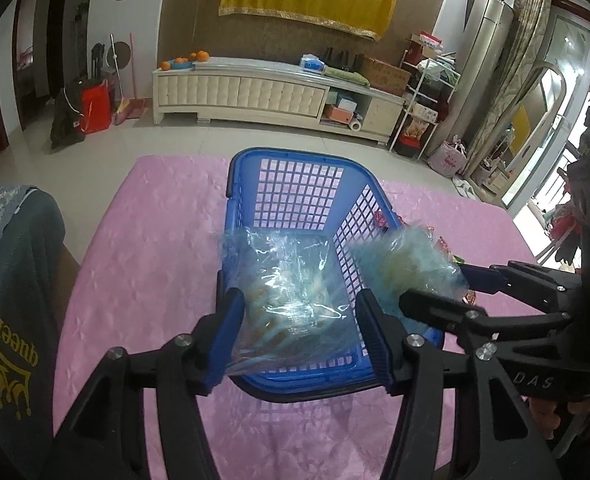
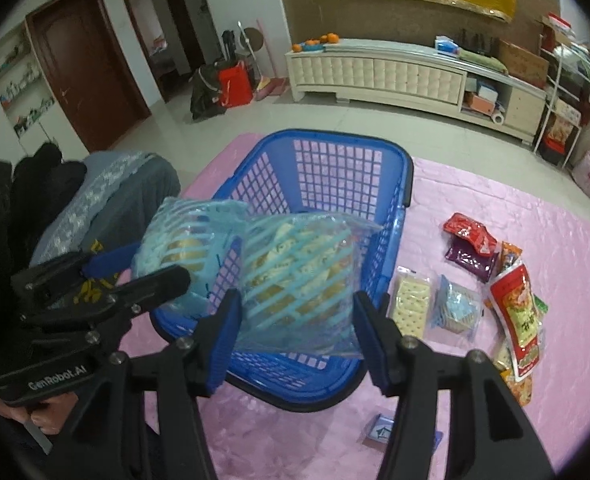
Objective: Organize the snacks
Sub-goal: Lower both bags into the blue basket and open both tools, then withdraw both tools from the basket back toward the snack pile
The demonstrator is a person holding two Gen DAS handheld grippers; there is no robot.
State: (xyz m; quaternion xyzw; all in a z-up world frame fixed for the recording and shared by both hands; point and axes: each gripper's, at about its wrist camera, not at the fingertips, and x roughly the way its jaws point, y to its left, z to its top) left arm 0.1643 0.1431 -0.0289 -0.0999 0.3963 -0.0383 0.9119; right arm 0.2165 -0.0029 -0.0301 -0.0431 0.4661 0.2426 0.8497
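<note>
Both grippers hover over the blue basket [image 2: 335,184] on the pink counter [image 2: 495,208]. The left gripper [image 1: 301,328] and right gripper [image 2: 295,332] each stand part open around a clear snack bag [image 1: 291,296], [image 2: 299,280]; whether the pads press is unclear. Loose snacks [image 2: 515,300] lie at three o'clock of the basket.

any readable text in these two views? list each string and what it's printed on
"queen": upside down, yellow, on the grey garment.
"DAS": on the right gripper body.
"GenRobot.AI": on the left gripper body.
Print on the snack packets and cardboard boxes: too blurred to read.
</note>
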